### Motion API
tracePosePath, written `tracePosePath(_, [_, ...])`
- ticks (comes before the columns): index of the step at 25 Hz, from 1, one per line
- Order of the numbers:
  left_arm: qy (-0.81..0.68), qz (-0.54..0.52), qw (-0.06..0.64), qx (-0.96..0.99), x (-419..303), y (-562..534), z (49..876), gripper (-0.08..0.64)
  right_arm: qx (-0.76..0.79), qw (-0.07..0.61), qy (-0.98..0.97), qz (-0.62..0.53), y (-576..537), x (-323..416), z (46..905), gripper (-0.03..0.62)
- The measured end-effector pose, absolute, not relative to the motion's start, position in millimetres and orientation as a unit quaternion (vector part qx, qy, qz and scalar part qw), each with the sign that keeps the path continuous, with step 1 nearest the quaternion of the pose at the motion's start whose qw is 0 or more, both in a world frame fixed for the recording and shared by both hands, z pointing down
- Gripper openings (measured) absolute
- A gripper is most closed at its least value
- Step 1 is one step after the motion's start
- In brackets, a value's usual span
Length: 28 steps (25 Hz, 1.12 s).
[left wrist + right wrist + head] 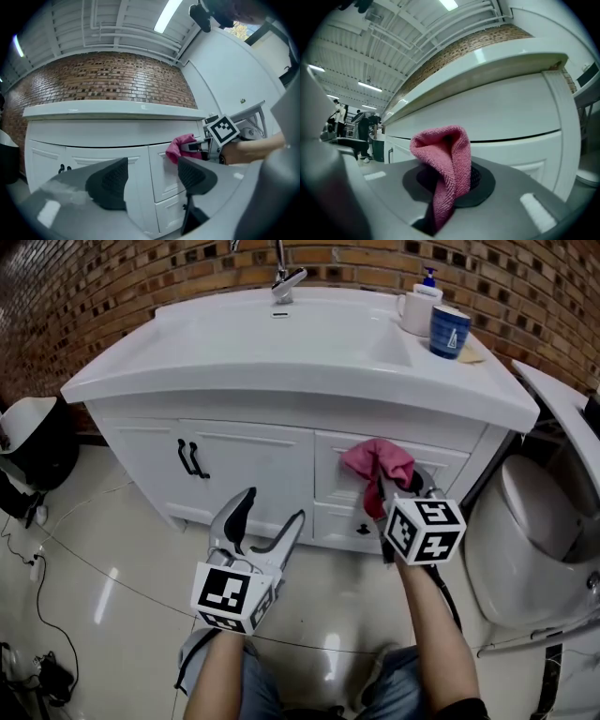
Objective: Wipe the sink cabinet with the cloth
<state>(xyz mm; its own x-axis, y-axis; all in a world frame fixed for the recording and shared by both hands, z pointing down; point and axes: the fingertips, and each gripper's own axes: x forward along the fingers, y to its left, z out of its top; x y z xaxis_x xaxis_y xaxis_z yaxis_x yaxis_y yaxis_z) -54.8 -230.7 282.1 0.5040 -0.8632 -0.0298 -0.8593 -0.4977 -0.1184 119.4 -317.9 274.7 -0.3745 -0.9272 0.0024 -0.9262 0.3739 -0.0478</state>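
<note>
The right gripper [382,491] is clamped on the pink cloth [373,461], which lies bunched against the upper drawer front [445,457] of the white sink cabinet [248,460]. The left gripper [272,506] hangs before the cabinet doors, jaws spread, nothing between them.

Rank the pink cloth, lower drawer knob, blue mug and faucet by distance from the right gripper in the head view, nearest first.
1. pink cloth: clamped in the right gripper.
2. lower drawer knob: just below it.
3. blue mug: on the counter, right.
4. faucet: behind the basin, centre.
</note>
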Motion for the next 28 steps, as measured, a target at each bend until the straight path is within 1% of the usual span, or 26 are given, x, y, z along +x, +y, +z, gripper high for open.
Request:
tracePosePath(6, [0.466, -0.060, 0.080, -0.879, -27.4, -219.9, 298.2, 0.339, -0.623, 0.040, 0.780, -0.044, -302.3, 206.3, 273.8, 0.049])
tracePosePath(12, [0.450, -0.042, 0.079, -0.889, -21.7, -208.4, 289.7, 0.338, -0.689, 0.081, 0.717, -0.073, -286.9, 296.3, 272.7, 0.049])
tracePosePath(15, [0.446, -0.036, 0.075, -0.891, -20.0, -205.8, 291.2, 0.339, -0.699, 0.085, 0.705, -0.085, -283.1, 313.5, 282.7, 0.049])
tracePosePath(17, [0.447, -0.036, 0.071, -0.891, -20.1, -206.5, 291.9, 0.337, -0.691, 0.087, 0.713, -0.086, -280.4, 304.5, 284.2, 0.049])
tracePosePath(19, [0.450, -0.033, 0.067, -0.890, -21.5, -208.4, 291.1, 0.337, -0.665, 0.074, 0.739, -0.071, -279.1, 274.4, 280.0, 0.049])
tracePosePath(24, [0.460, -0.021, 0.059, -0.886, -28.6, -213.4, 285.4, 0.337, -0.546, 0.004, 0.838, -0.006, -277.1, 140.8, 277.5, 0.049])
tracePosePath(28, [0.465, -0.016, 0.058, -0.883, -33.3, -215.4, 287.0, 0.339, -0.502, -0.043, 0.863, 0.025, -287.7, 74.5, 291.6, 0.049])
